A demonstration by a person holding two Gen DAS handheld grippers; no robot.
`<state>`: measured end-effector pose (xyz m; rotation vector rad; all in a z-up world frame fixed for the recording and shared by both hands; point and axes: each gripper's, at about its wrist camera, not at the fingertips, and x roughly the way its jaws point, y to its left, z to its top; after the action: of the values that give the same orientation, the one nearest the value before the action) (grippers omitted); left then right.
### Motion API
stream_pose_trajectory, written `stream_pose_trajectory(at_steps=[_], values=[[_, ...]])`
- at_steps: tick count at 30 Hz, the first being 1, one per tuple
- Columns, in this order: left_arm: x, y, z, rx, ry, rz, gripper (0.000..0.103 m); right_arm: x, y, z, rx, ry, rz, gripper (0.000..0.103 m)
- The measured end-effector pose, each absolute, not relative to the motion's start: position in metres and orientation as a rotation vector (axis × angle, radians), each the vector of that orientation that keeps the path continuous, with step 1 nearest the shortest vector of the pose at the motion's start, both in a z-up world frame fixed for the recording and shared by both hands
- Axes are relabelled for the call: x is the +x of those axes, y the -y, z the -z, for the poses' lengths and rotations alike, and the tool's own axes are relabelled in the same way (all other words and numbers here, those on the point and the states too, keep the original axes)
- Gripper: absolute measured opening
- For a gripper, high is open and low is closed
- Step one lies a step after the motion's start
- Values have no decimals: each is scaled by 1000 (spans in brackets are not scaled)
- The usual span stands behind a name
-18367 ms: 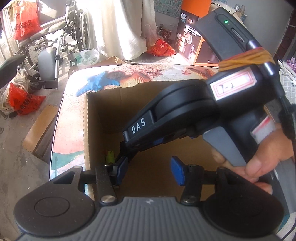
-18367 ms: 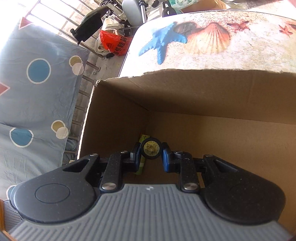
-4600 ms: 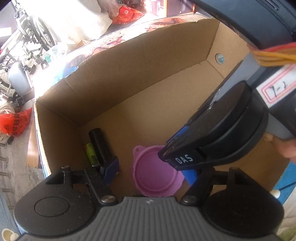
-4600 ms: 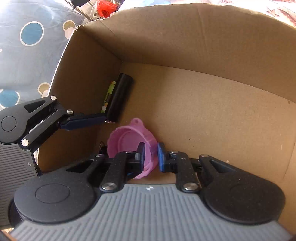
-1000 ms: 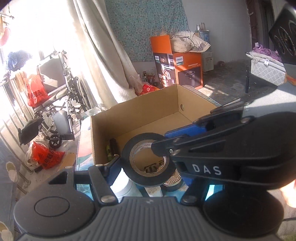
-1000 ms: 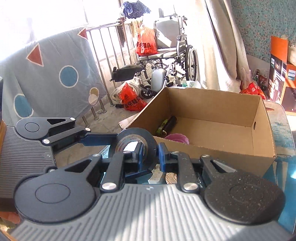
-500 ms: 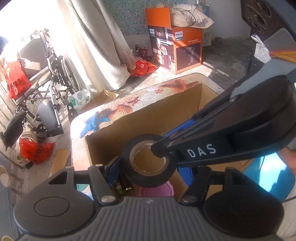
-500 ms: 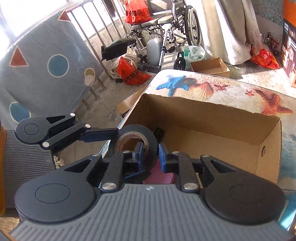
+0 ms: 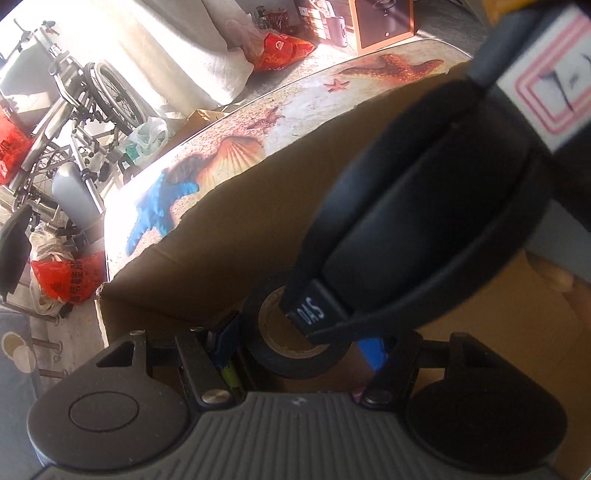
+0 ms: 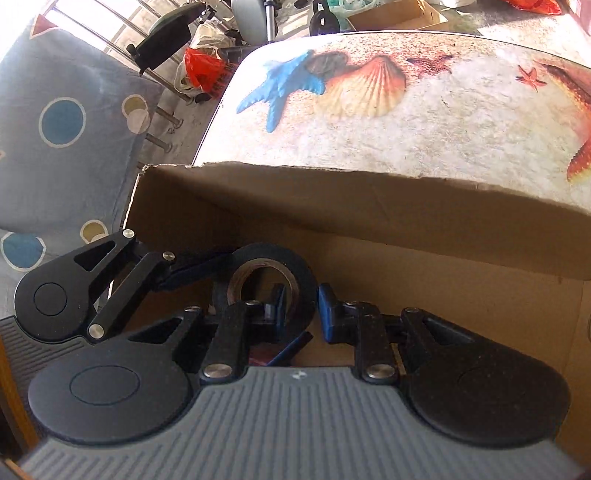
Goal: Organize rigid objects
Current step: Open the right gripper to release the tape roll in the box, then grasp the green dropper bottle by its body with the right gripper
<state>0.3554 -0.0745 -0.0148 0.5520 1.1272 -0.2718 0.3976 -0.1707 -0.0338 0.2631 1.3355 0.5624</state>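
A black tape roll (image 9: 291, 363) (image 10: 295, 266) hangs over the open cardboard box (image 10: 369, 184), near its left end. My left gripper (image 9: 299, 345) is shut on the roll across its outer width, a blue pad on each side. My right gripper (image 10: 299, 306) is shut on the roll's wall, one pad inside the hole and one outside. In the left wrist view the right gripper's black housing (image 9: 424, 221) covers much of the box (image 9: 258, 221). A yellow-green item (image 9: 231, 373) and a sliver of a pink lid (image 9: 356, 395) show in the box below.
The box stands on a table with a seashell and starfish print (image 10: 406, 129). Beyond the table are a wheelchair (image 9: 92, 103), red plastic bags (image 9: 62, 280), a blue cloth with circles (image 10: 62, 122) and an orange carton (image 9: 384, 18).
Both grippers have carried the tape roll from in front of the box to over its left end, sinking and tipping downward. Both grips on the roll have stayed.
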Motion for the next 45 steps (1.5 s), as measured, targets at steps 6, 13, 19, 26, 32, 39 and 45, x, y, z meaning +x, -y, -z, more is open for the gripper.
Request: stream_pose_trajectory(at_steps=[6,13,19,26,32,39,45], values=[[361,73,25,586,-1122,250,68,403,171,53,338,-1355,-570,23],[335,64,-16,518,-1027,258,69,388,191,22,390,-1265,-582,27],[277,49,-84,438,-862,282,75,323,235,-61,393,-1063,-626,29],[167,28,-129,325,-674,359,79,195,298,-124,358,-783,-643,35],[91,50,-84,224,-646,430,79,95,318,-90,321,-650,-531,39],[67,102,-12,325,-670,410,69,66,304,-21,360,-689,-452,39],[82,118,11,351,-672,414,58,79,276,-3,285,-719,-468,37]])
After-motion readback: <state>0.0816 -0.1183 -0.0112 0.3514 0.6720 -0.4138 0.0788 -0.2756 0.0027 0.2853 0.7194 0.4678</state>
